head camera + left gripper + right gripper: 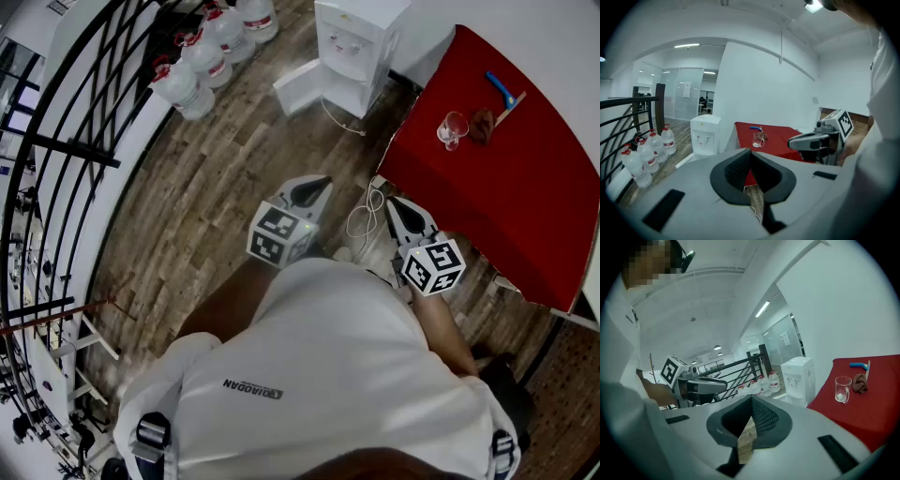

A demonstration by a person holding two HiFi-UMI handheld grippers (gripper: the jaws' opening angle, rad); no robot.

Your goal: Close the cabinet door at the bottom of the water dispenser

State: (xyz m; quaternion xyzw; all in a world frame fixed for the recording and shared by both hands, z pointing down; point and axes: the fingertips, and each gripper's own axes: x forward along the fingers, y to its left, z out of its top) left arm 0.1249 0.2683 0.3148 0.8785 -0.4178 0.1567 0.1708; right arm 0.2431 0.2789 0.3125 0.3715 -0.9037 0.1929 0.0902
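The person in the white shirt [328,375] stands on the wood-plank floor [216,206] with both tools held out in front, tilted slightly down. The left gripper [317,190] has its dark jaws brought together at the tips, with nothing between them. The right gripper [397,208] is likewise pressed shut and empty. The two are well apart from each other. A loose white cable [361,220] lies on the boards between them. To the right is the red-covered table [506,187], carrying a clear glass mug [452,129], a crumpled brown cloth [481,125] just beside it and a blue-handled tool [502,91] further back. Beyond, well away from both grippers, the white water dispenser [361,42] stands against the wall. Its white bottom cabinet door [300,86] is swung wide open over the floor. Off to the left, clear water bottles with red labels [211,56] cluster by the black metal railing [84,122].
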